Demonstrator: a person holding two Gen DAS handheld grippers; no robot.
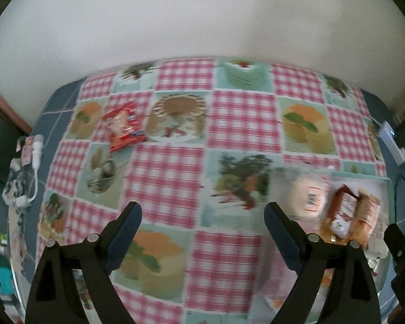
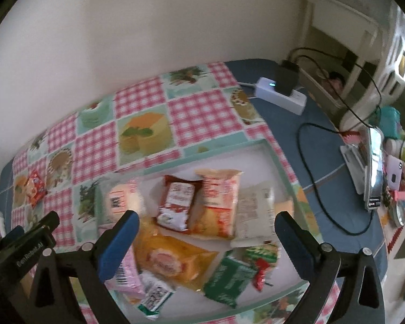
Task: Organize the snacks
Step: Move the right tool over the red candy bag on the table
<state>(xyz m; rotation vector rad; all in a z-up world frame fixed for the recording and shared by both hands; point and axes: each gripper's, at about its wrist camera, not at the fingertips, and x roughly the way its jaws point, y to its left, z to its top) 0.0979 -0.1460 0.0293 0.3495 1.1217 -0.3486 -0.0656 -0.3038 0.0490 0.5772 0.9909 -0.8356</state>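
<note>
So both tongs, left tongs (image 1: 202, 210) and right tongs (image 2: 206, 221), are spread wide and holding nothing. About nine snack packs lie jumbled in the clear tray (image 2: 259, 145); one red snack packet (image 1: 124, 127) lies alone on the counter (image 1: 240, 118), long axis pointing away, slightly tilted.

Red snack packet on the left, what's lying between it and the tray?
Nothing: in the left wrist view only bare tablecloth separates the red packet from the tray.

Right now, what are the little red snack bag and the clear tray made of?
The small red snack packet looks like thin glossy plastic film: it is crinkled and catches light. The clear rectangular tray holding the other snacks seems to be hard see-through plastic, since the tablecloth pattern shows through its walls.
</note>
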